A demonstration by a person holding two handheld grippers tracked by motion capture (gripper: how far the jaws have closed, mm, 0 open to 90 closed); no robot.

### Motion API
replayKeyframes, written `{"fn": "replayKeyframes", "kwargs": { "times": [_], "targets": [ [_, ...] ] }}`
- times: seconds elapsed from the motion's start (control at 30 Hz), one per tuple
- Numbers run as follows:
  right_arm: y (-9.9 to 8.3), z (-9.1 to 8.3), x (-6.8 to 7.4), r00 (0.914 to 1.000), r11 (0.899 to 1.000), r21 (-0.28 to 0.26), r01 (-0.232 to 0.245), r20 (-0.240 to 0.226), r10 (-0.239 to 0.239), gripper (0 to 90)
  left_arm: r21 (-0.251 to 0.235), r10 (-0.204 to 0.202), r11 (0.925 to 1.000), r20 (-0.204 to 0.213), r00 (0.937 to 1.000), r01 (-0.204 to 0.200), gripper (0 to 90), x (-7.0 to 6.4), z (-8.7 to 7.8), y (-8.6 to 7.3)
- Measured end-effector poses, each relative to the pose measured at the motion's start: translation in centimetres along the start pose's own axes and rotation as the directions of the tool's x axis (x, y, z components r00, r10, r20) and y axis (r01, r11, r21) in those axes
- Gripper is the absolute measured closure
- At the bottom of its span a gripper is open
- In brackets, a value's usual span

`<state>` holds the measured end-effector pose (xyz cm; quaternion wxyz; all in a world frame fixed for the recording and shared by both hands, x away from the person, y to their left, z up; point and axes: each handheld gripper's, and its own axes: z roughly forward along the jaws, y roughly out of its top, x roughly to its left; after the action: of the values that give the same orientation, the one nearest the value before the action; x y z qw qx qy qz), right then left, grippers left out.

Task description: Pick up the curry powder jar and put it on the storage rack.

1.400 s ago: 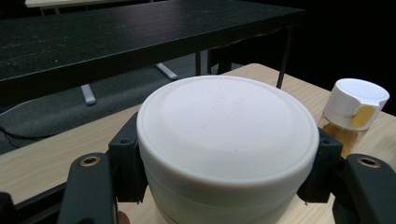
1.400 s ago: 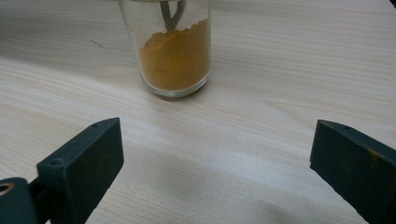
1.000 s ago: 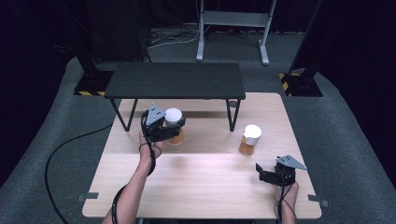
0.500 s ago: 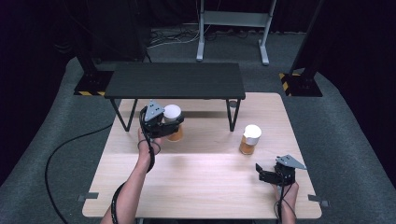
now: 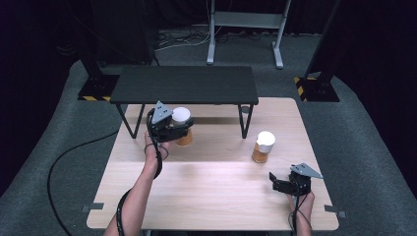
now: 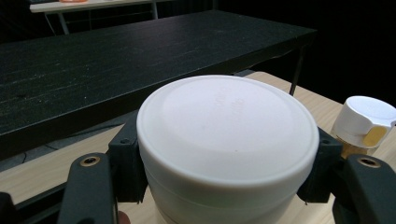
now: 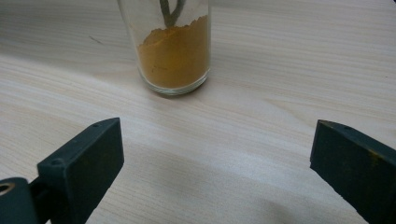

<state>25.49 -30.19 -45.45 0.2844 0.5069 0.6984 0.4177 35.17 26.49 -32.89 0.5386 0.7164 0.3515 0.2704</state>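
Note:
My left gripper is shut on a spice jar with a white lid and orange powder, held just in front of the black bench. In the left gripper view the white lid sits between both jaws of that gripper. A second jar of orange powder with a white flip cap stands on the wooden table to the right, also seen as the capped jar. My right gripper rests open near the front right, its jaws wide apart and facing that glass jar; the right gripper holds nothing.
The low black bench spans the back half of the table on thin legs. A black cable trails off the table's left side onto the grey floor. Bare wood lies between the two grippers.
My left gripper has lifted the white-lidded jar slightly up and back toward the bench edge. The right gripper and the second jar have stayed put.

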Motion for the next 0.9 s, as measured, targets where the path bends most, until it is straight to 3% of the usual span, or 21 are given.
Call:
{"fn": "replayKeyframes", "kwargs": {
  "times": [0.9],
  "targets": [
    [0.0,0.0,0.0,1.0000,1.000,0.000,0.000,0.001,0.000,1.8,-0.022,0.012,0.9997,0.003,0.9999,-0.012,33.3,0.5,-0.1,1.8]
  ]
}}
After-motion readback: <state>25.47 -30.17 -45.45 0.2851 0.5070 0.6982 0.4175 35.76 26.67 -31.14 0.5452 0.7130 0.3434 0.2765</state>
